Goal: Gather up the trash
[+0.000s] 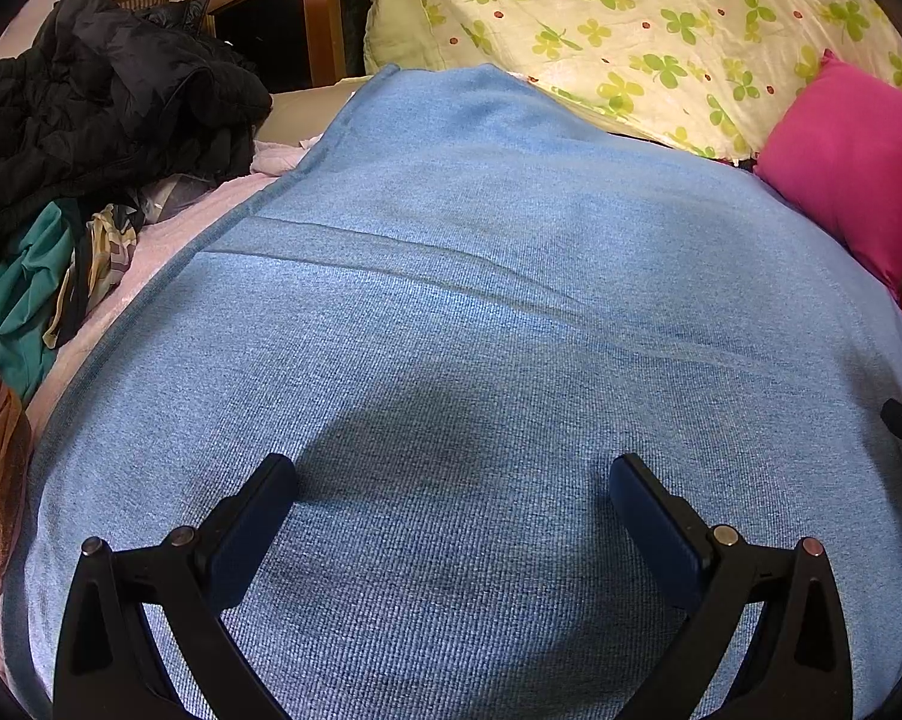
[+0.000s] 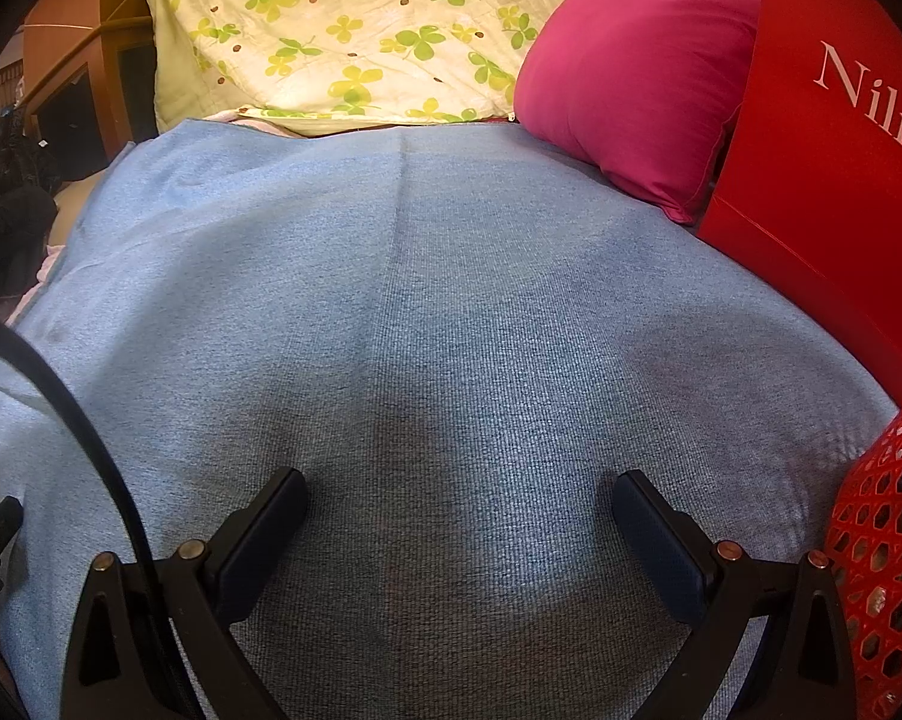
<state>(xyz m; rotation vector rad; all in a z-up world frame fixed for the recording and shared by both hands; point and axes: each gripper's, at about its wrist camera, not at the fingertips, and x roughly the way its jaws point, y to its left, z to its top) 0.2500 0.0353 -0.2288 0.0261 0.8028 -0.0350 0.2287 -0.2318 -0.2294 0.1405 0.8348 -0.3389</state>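
My left gripper [image 1: 454, 474] is open and empty, low over a blue blanket [image 1: 481, 312] spread on a bed. My right gripper [image 2: 460, 489] is open and empty over the same blue blanket [image 2: 402, 312]. A red mesh basket [image 2: 883, 546] stands at the right edge of the right wrist view, close to my right finger; shiny bits show through its holes. No loose trash shows on the blanket in either view.
A pink pillow [image 2: 637, 72] and a clover-print quilt [image 2: 354, 30] lie at the far end. A red box [image 2: 823, 180] stands at right. Dark jackets [image 1: 102, 96] and clothes [image 1: 24, 288] are piled at left. A black cable [image 2: 84, 420] crosses the left.
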